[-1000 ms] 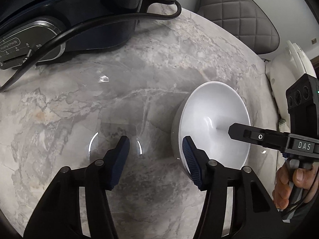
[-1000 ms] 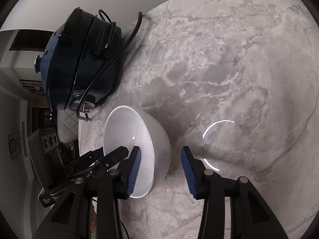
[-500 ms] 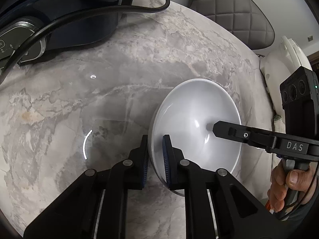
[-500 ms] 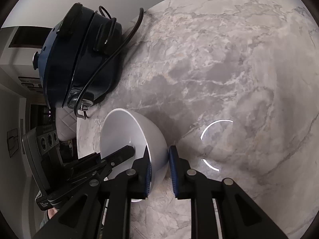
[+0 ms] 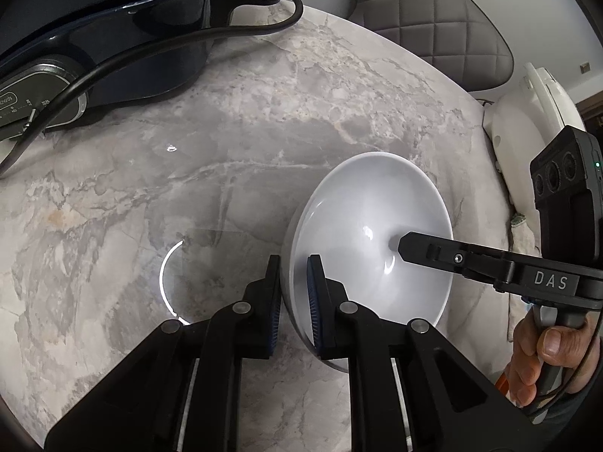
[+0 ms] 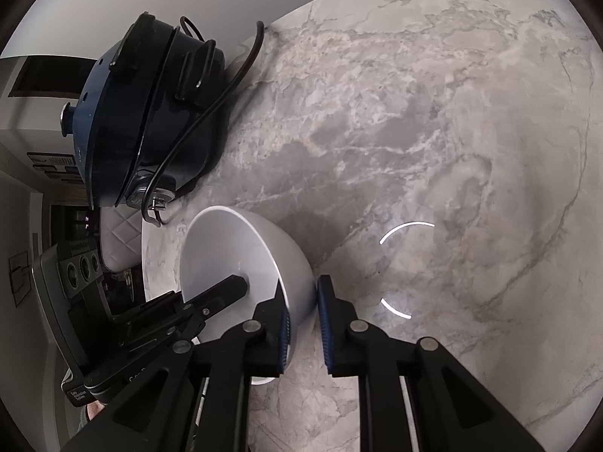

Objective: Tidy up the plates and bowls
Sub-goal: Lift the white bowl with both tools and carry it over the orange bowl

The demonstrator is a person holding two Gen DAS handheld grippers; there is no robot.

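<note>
A white bowl (image 5: 369, 226) is over the grey marble table (image 5: 226, 143), near its right edge. My left gripper (image 5: 294, 301) is shut on the bowl's near wall, one blue pad outside and one inside. In the right wrist view the same bowl (image 6: 233, 248) looks tipped, with its mouth facing left. My right gripper (image 6: 303, 316) is shut on the opposite wall, also with one pad on each side. The right gripper's inner finger (image 5: 418, 250) reaches down into the bowl. I cannot tell whether the bowl's foot touches the table.
A dark blue cooker (image 5: 94, 56) with a thick black cord (image 5: 150, 49) stands at the table's far left; the right wrist view shows the cooker (image 6: 150, 113) too. A grey quilted chair (image 5: 433, 19) and a white appliance (image 5: 527, 132) lie beyond the table's edge. A hand (image 5: 542, 358) holds the right gripper's handle.
Both grippers were open a second ago and have shut on the bowl's wall. The left gripper shifted right to straddle the wall. The bowl has moved slightly with them since.
</note>
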